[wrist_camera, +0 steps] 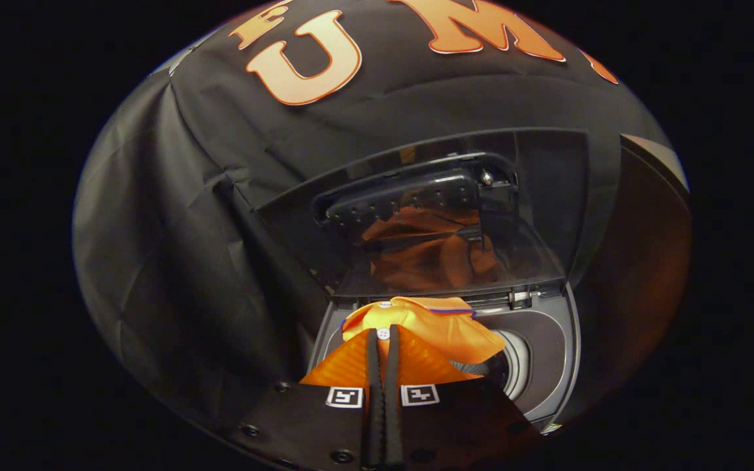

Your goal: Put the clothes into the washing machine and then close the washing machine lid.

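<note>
My gripper (383,335) is shut on an orange garment (439,327) with a white button and a thin blue trim. The cloth is pinched between both fingers and hangs over the open mouth of the washing machine (547,340). The drum opening (514,363) shows just right of the cloth, partly covered by it. The machine's glass lid (534,196) stands raised beyond the fingers, and the orange cloth is mirrored in it.
Black booth cloth (187,229) hangs behind and to the left of the machine. A dark perforated panel (403,199) is seen in the raised lid. The grey rim of the machine (570,366) curves around the opening on the right.
</note>
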